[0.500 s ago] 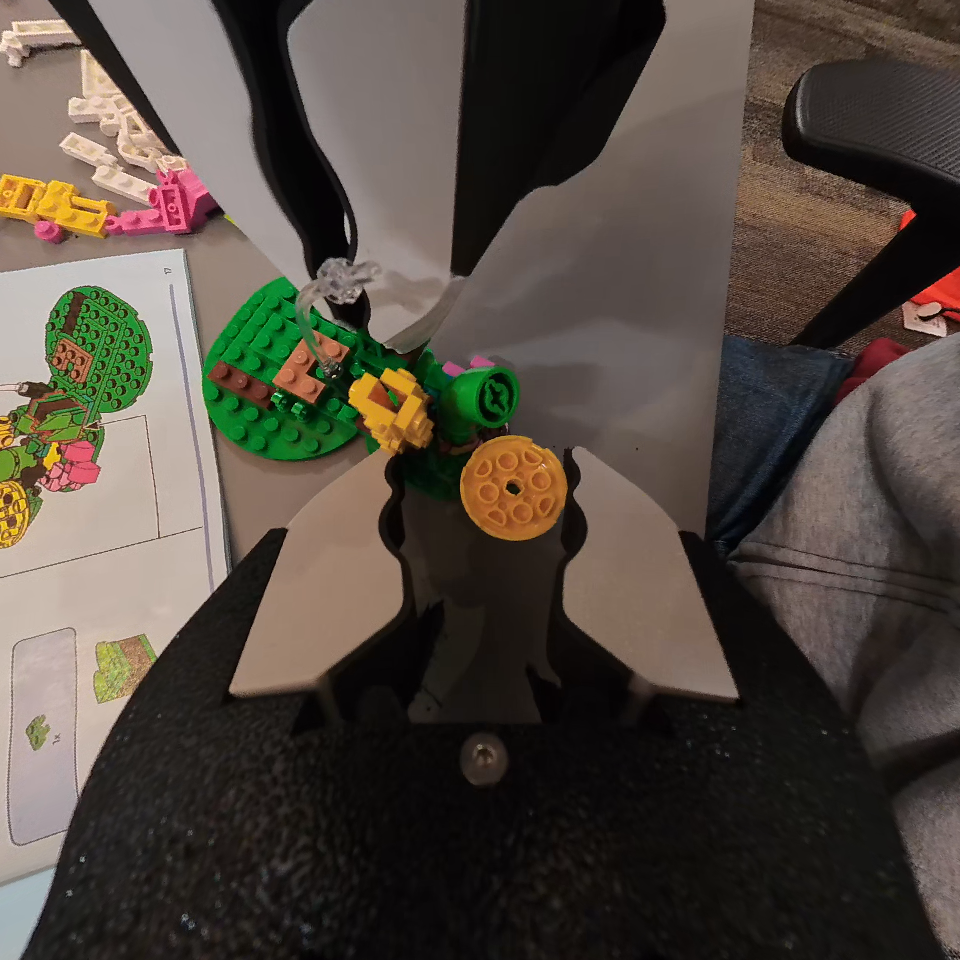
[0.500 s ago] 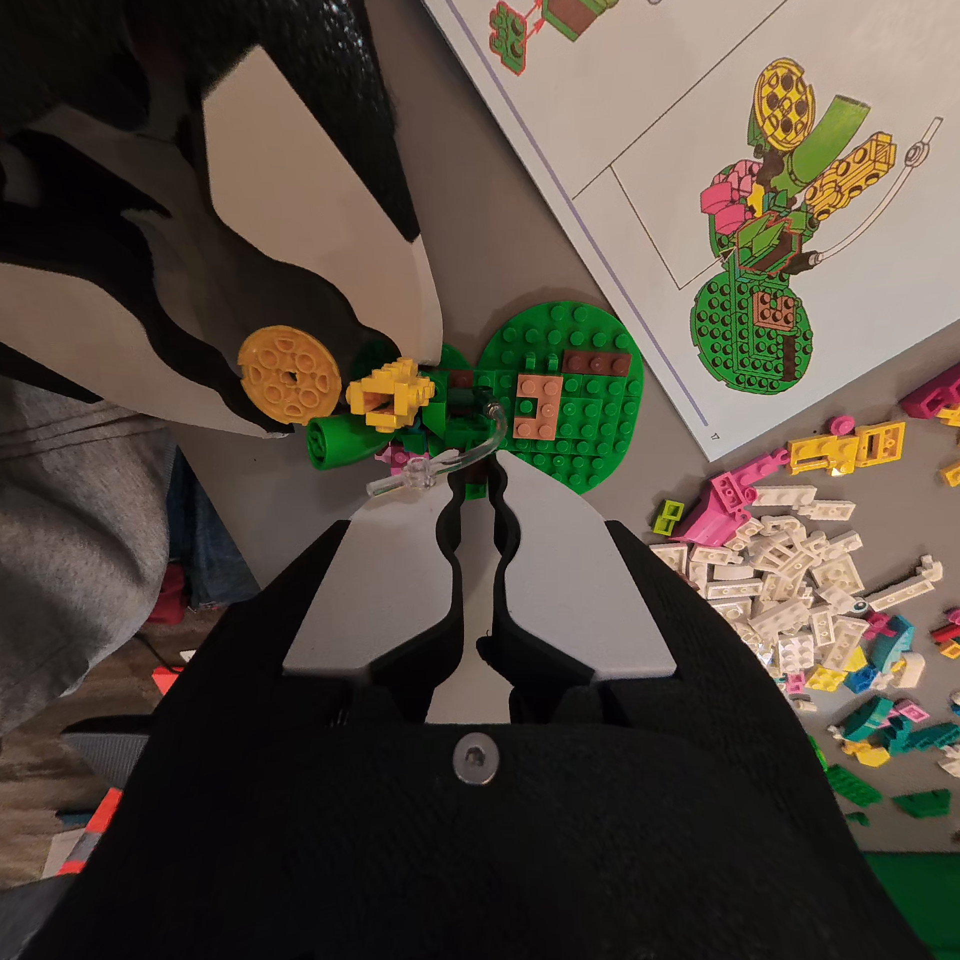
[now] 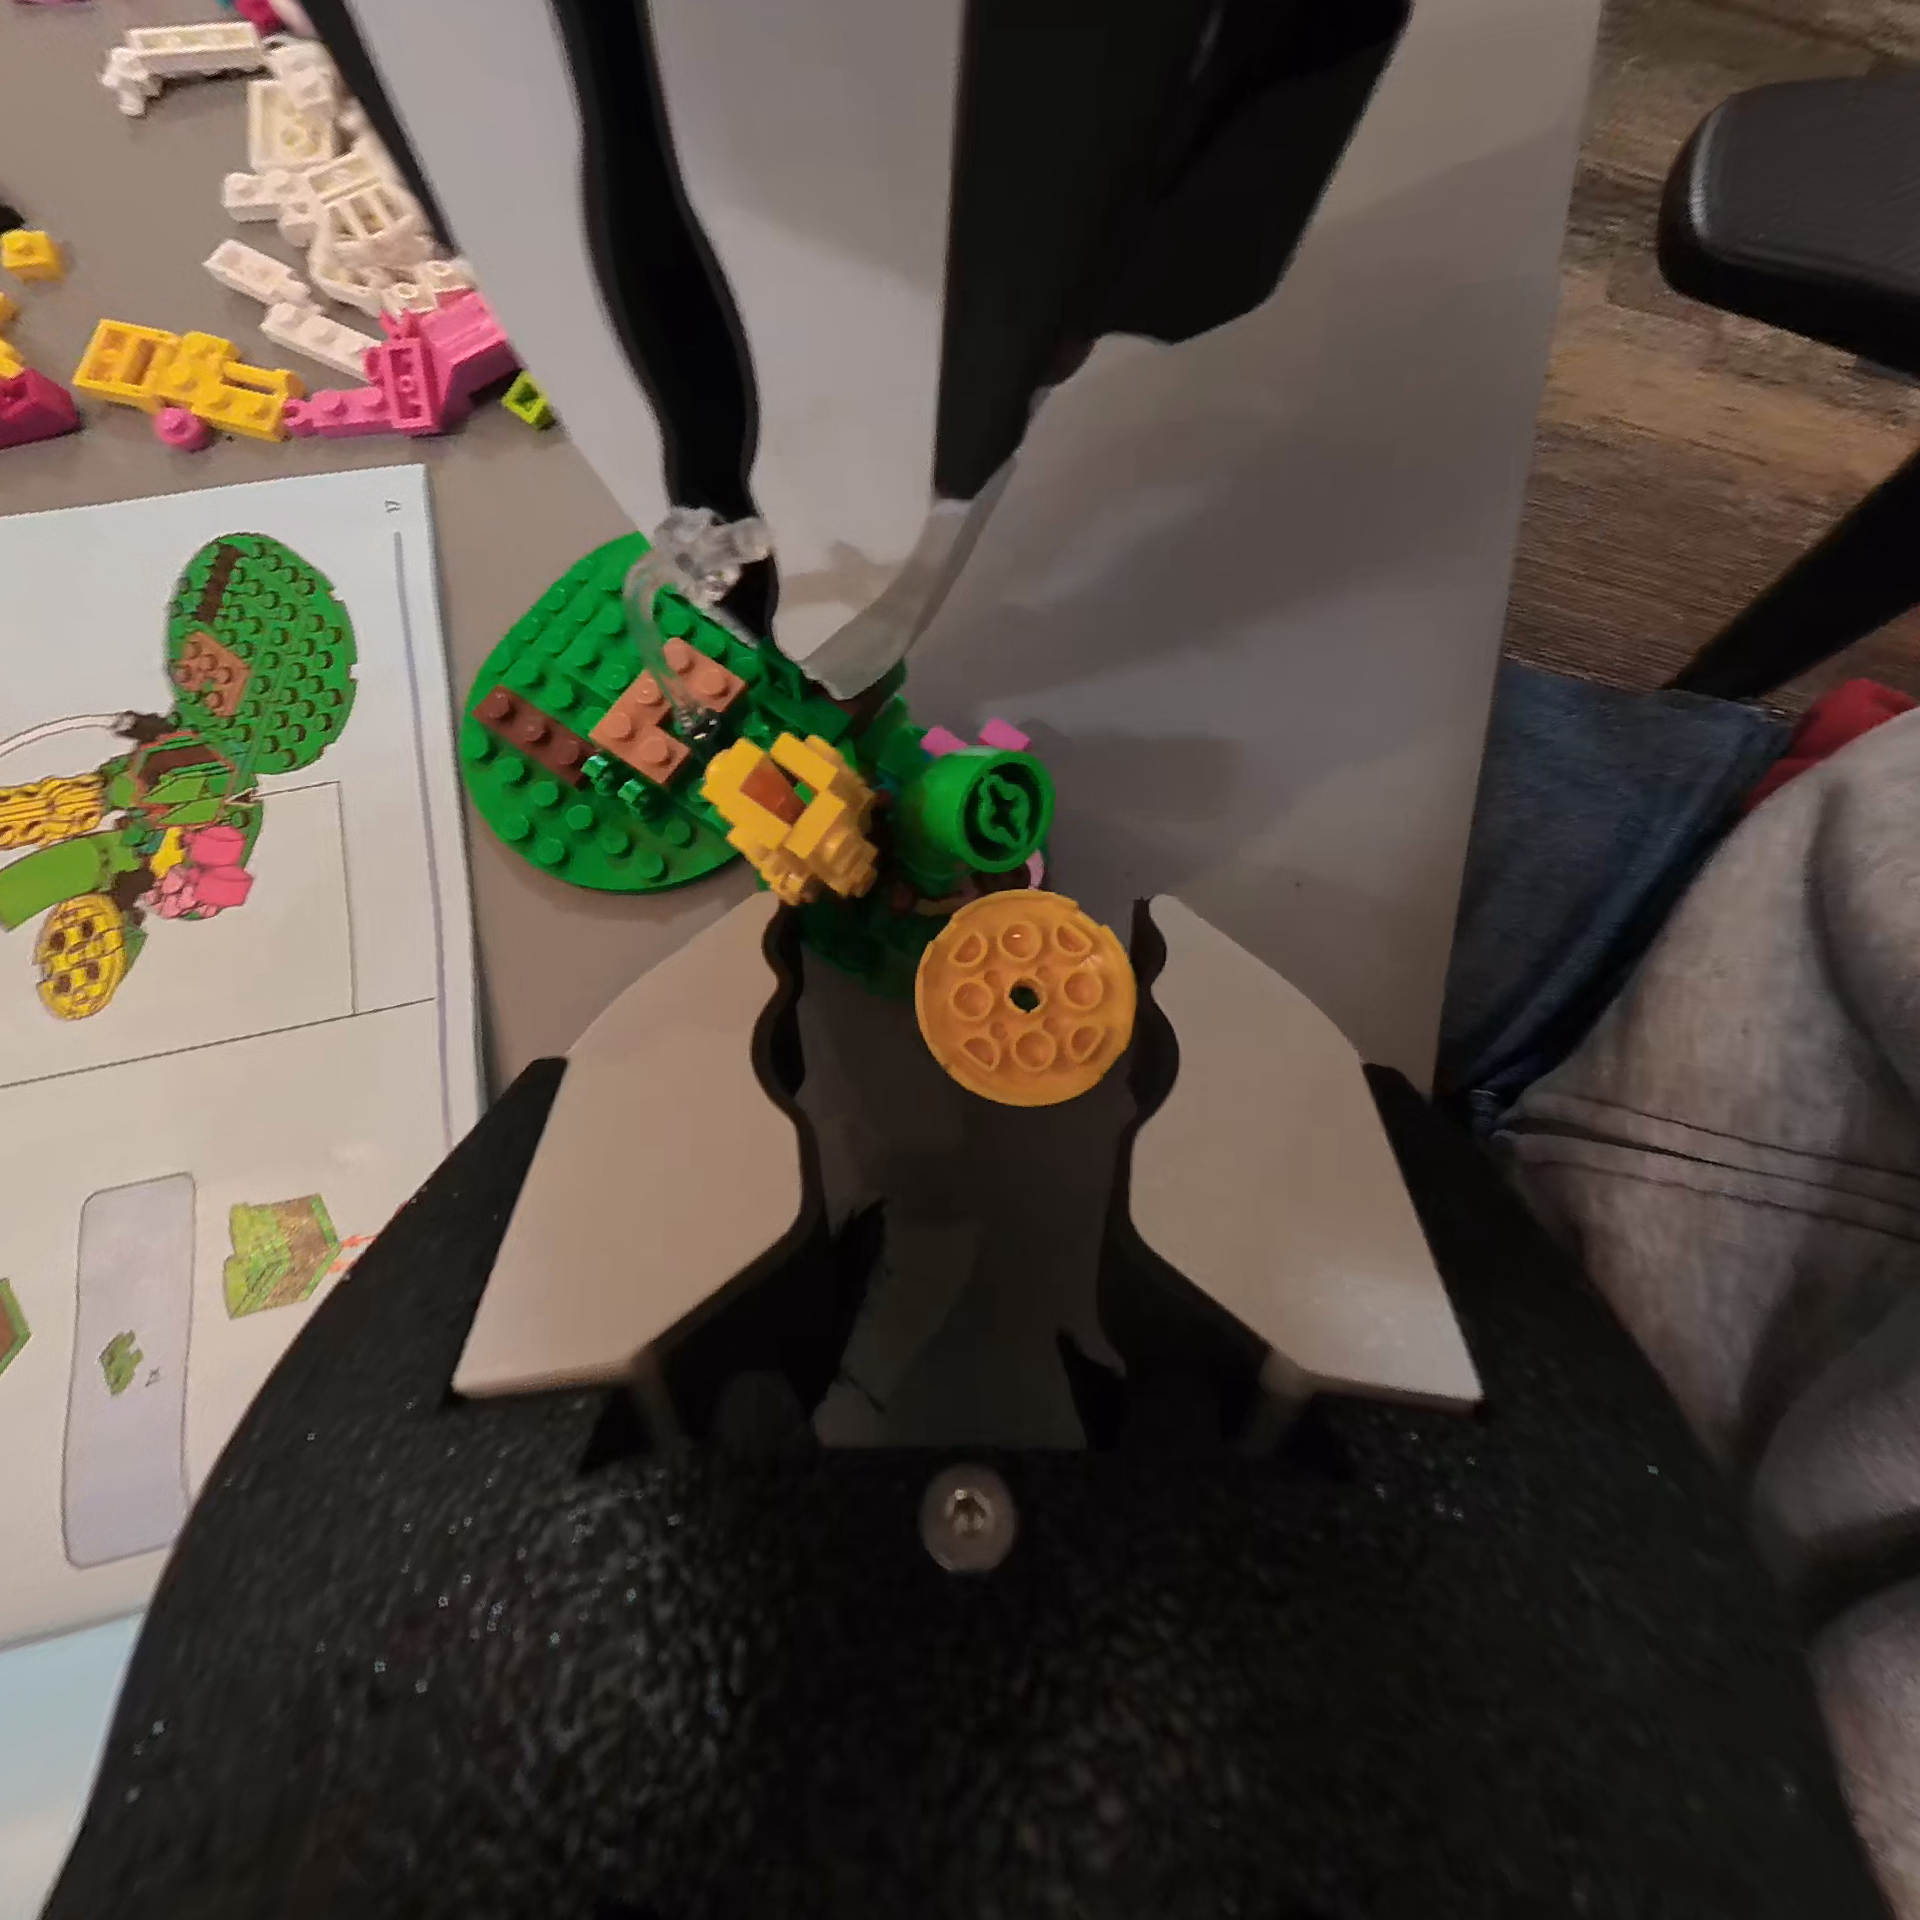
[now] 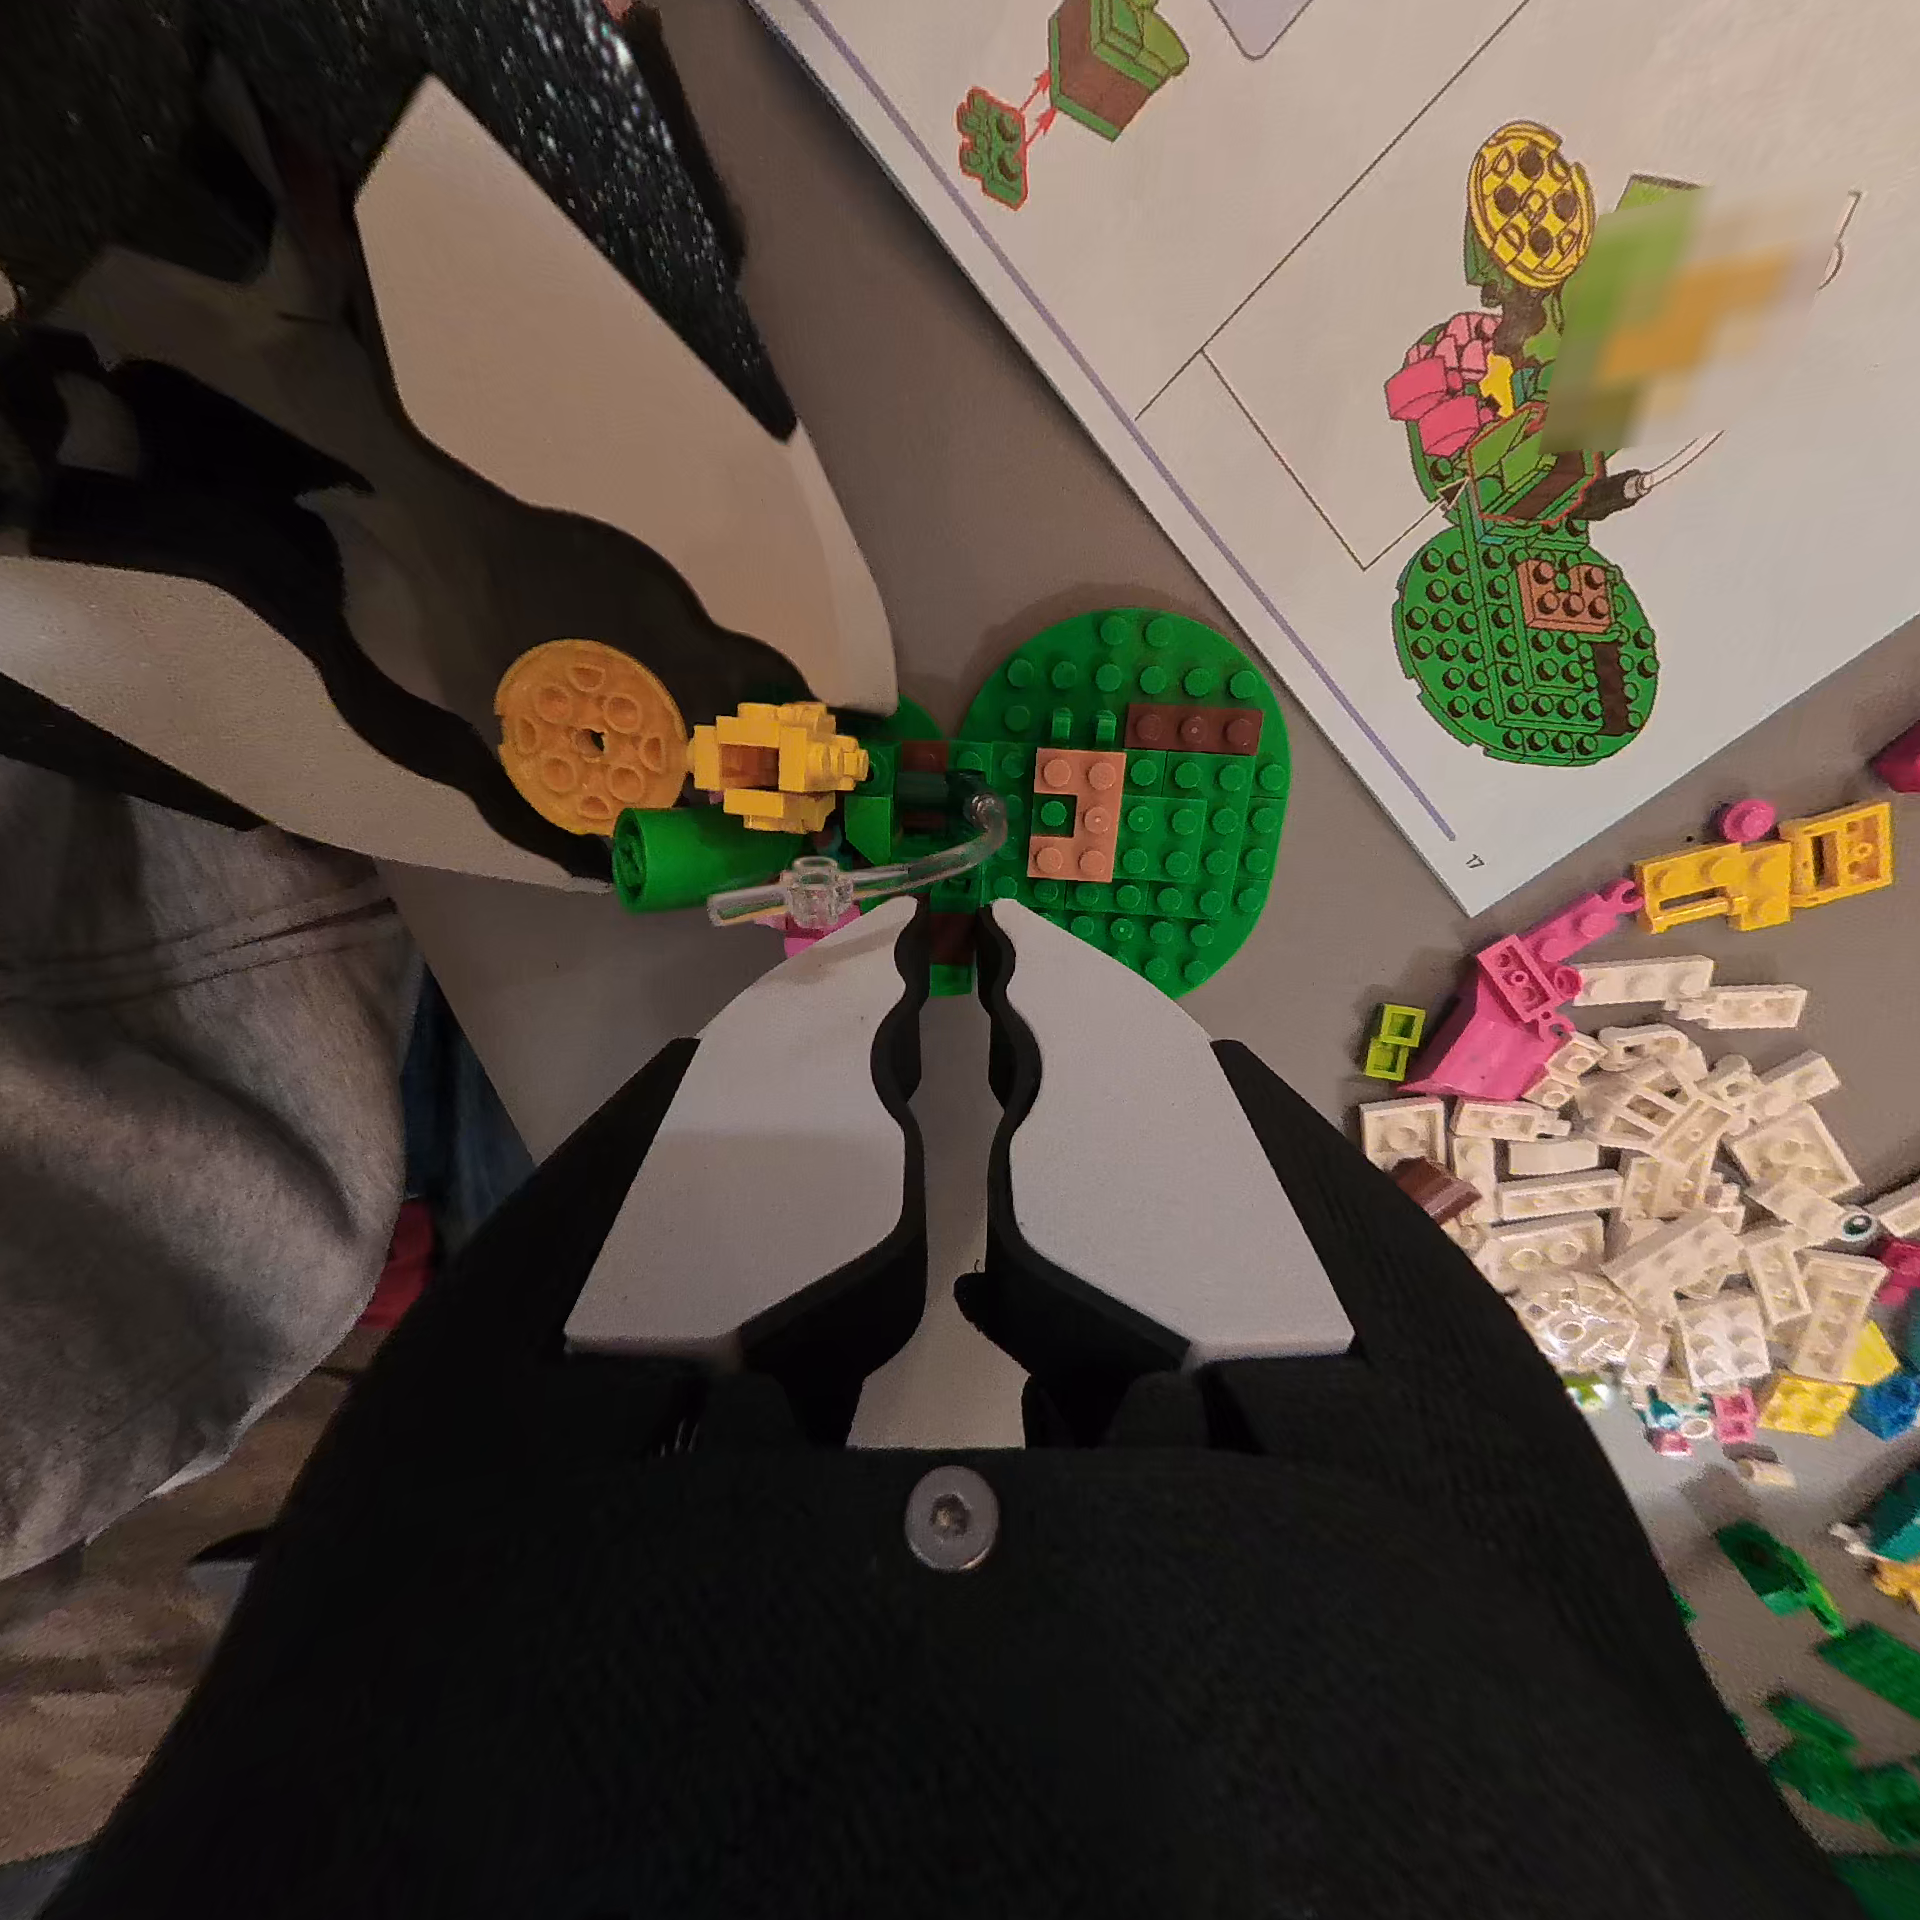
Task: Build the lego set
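While your left gripper [image 3: 961, 935] stands spread wide, a round yellow disc [image 3: 1023, 997] sits between its fingers. The disc lies close against the right-hand finger [image 3: 1257, 1101] and well apart from the other, so the two pads are not pressing on it. Just beyond that disc are a green tube [image 3: 987, 810], its open end facing the camera, and a small yellow flower [image 3: 790, 821], both part of the brick model [image 4: 1195, 831] on the grey table [image 4: 987, 468].

Your right gripper [image 4: 951, 920] is drawn nearly together, with only a thin slot between the fingers. Its tips pinch a narrow brown and green strip at the near edge of the model, where the round green base meets the taller part. A clear curved rod [image 4: 904, 862] arches out of the model and ends just beside the left tip of this gripper.

The two grippers face each other across the model, left at the flower end, right at the side.

An open instruction booklet [image 4: 1299, 260] lies on the table just beside the green base. Near it are a pile of white bricks [image 4: 1662, 1174], a pink piece [image 4: 1496, 1029] and a yellow piece [image 4: 1766, 862]. Grey cloth [image 4: 156, 1091] shows past the table edge.
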Demonstrator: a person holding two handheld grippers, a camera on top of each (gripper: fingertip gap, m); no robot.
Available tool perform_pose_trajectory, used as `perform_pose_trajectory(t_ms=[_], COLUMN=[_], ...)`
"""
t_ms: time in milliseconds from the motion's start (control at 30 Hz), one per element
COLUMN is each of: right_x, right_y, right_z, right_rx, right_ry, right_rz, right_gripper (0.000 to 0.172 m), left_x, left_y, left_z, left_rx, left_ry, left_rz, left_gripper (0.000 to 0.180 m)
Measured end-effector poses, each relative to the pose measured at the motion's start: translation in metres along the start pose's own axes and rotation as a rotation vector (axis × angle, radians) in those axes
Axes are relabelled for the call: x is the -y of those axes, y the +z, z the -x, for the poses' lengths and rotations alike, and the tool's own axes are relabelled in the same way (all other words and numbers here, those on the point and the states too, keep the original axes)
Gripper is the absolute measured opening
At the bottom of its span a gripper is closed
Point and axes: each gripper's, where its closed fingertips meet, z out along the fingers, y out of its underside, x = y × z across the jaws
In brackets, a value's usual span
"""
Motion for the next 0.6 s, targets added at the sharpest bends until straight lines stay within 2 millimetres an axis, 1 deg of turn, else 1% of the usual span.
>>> perform_pose_trajectory(t_ms=[33,100,233,367,467,500,533,600], right_x=[0.0,-0.002,-0.011,-0.022,-0.032,-0.035,-0.036,-0.03], right_y=[0.0,-0.001,-0.003,-0.014,-0.017,-0.016,-0.015,-0.015], right_z=[0.001,0.004,0.004,0.002,-0.006,-0.009,-0.011,-0.01], right_rx=[0.009,0.033,0.028,0.015,0.0,0.0,0.005,0.016], right_ry=[0.006,0.023,0.037,0.002,-0.079,-0.112,-0.152,-0.26], right_rz=[-0.01,-0.029,-0.055,-0.17,-0.275,-0.304,-0.331,-0.43], right_gripper=[0.008,0.016,0.024,0.033,0.042,0.045,0.053,0.061], left_x=[0.0,-0.001,-0.004,-0.01,-0.02,-0.022,-0.023,-0.025], left_y=[0.0,0.0,-0.002,-0.008,-0.02,-0.025,-0.031,-0.042], left_z=[0.001,0.002,0.004,0.014,0.023,0.023,0.022,0.018], left_rx=[0.009,0.018,0.037,0.099,0.153,0.151,0.147,0.145], left_ry=[-0.002,-0.013,-0.028,-0.056,-0.115,-0.138,-0.162,-0.198], left_rz=[0.001,0.003,0.01,0.013,0.016,0.005,-0.011,-0.044], left_gripper=[0.06,0.06,0.059,0.058,0.057,0.057,0.058,0.058])
